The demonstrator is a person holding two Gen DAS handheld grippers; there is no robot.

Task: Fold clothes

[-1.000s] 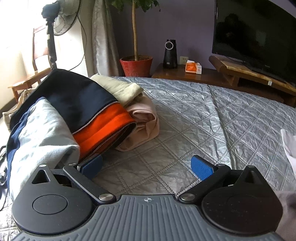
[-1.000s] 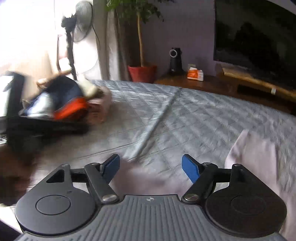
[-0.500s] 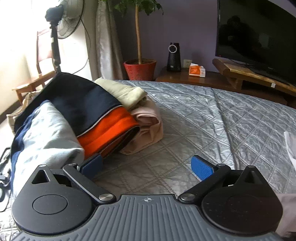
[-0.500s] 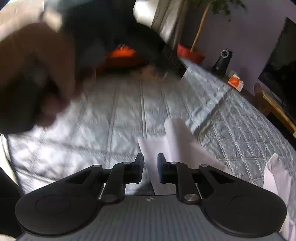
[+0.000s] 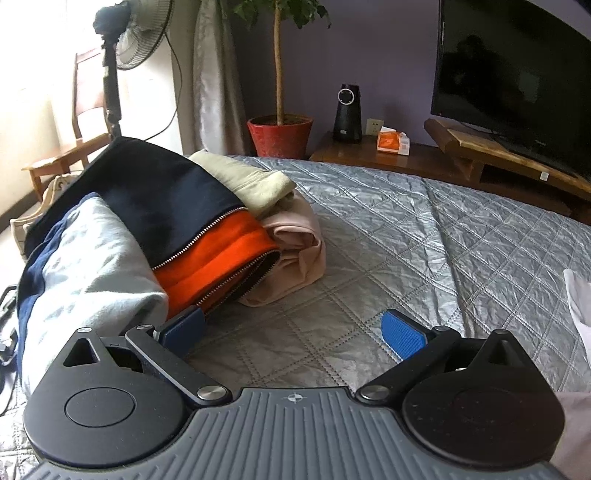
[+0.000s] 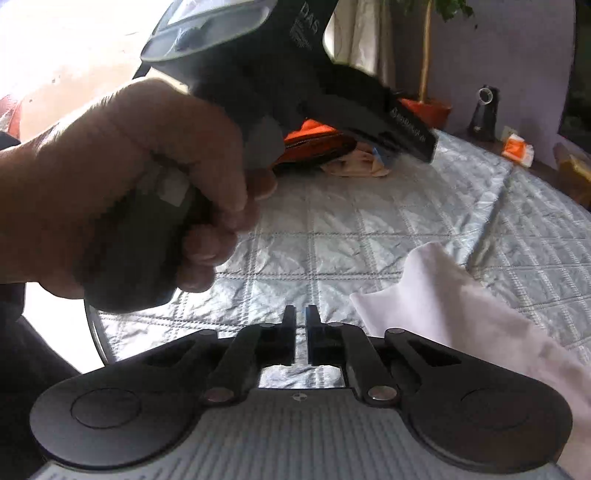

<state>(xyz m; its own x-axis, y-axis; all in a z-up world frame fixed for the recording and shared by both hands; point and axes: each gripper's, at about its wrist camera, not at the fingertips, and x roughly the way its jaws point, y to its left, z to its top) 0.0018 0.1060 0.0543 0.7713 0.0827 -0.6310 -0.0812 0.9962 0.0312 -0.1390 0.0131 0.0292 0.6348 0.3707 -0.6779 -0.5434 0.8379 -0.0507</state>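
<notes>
Left wrist view, left to right: pile of clothes [image 5: 155, 236] at far left of the bed [image 5: 424, 229], with a grey sweatshirt [image 5: 88, 273] nearest, a navy/orange zip jacket [image 5: 192, 229] over it, and beige [image 5: 243, 181] and pink [image 5: 295, 240] garments behind. Left gripper [image 5: 291, 330] hangs low over the quilt, fingers spread wide, nothing between them; its left pad [image 5: 184, 325] sits just beside the jacket's zip edge, cannot tell if touching. White garment [image 5: 578, 299] peeks in at the right edge.

Background: fan [image 5: 136, 33] and wooden chair [image 5: 70, 147] far left, potted plant [image 5: 280, 133], black speaker [image 5: 347, 114], tissue box [image 5: 393, 142], TV [image 5: 517, 85] far right.

Right wrist view: left hand [image 6: 122, 192] wrapped around the left gripper's handle fills the left half, blurred. Right gripper [image 6: 301, 317] has its fingers pinched together with only a thin slit, nothing visibly between the tips. White garment [image 6: 461, 314] lies on the quilt just right of the gripper, running to the near right corner; cannot tell if the fingers touch it.
</notes>
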